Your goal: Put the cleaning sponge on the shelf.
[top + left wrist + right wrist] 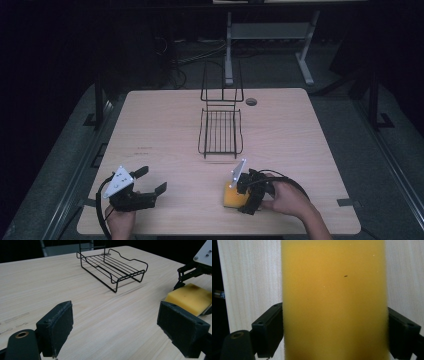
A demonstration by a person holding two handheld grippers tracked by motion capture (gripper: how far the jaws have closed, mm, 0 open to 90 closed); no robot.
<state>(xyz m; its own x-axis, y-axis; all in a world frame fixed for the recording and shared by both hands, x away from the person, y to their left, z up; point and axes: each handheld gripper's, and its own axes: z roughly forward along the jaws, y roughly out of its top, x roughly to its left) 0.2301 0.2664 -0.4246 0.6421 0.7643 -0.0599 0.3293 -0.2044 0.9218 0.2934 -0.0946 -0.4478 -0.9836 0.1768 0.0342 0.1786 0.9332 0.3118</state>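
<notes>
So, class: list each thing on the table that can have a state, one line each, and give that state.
Yellow sponge: flat on the table, between the right gripper's jaws.
Right gripper: jaws against both sides of the sponge.
Left gripper: open, holding nothing, above the table.
Black wire rack: upright, empty, untouched.
Table: bears the sponge and the rack.

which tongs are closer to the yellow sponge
Right. The right tongs have a jaw on each side of the sponge at the table's near edge. The left tongs are open and empty, well off to its left.
</notes>
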